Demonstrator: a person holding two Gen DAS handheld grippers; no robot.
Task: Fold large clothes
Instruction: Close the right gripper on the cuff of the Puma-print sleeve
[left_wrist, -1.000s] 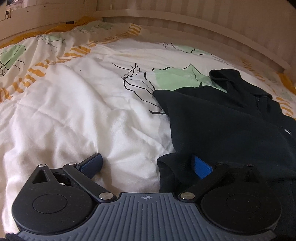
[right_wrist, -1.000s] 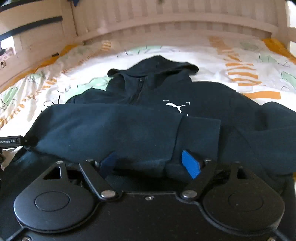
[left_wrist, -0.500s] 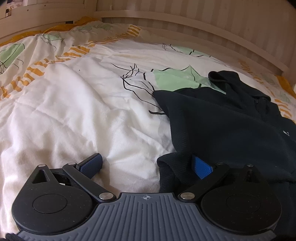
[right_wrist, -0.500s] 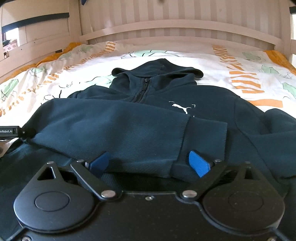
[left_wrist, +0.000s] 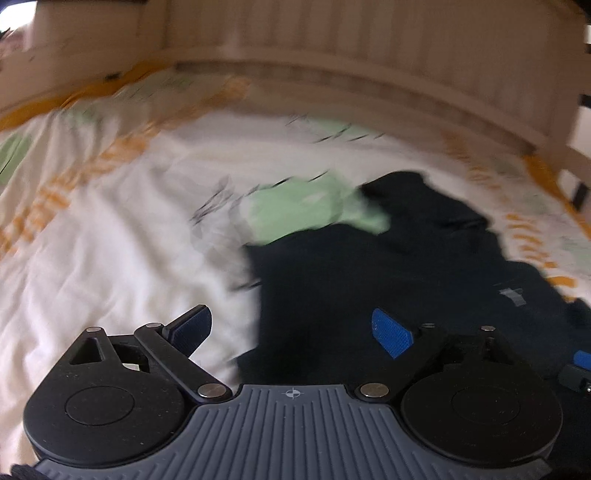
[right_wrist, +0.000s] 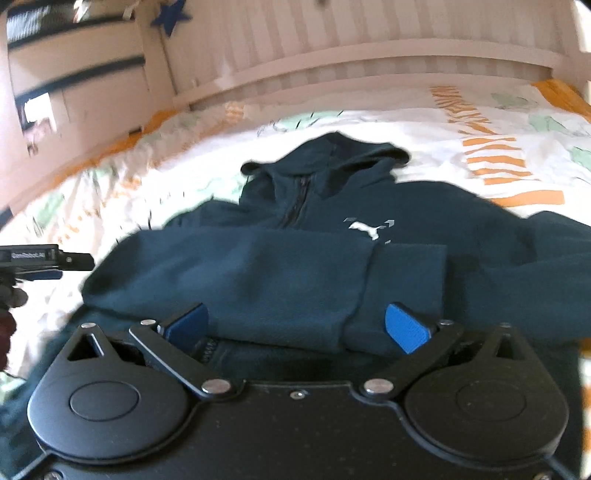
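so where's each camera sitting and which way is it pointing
Left wrist: on the left gripper, low over the bedspread, facing the headboard; its open blue fingers show, the hoodie to its right.
Right wrist: on the right gripper, above the hoodie's folded sleeve, facing the hood; its open fingers show.
Shared: hoodie, bedspread, headboard; the right view catches the left gripper at its left edge.

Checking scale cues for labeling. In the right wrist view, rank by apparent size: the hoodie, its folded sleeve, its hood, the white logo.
1. hoodie
2. sleeve, lying across the front
3. hood
4. logo

The sleeve lies nearer the camera than the hood, so that gap may be exaggerated.
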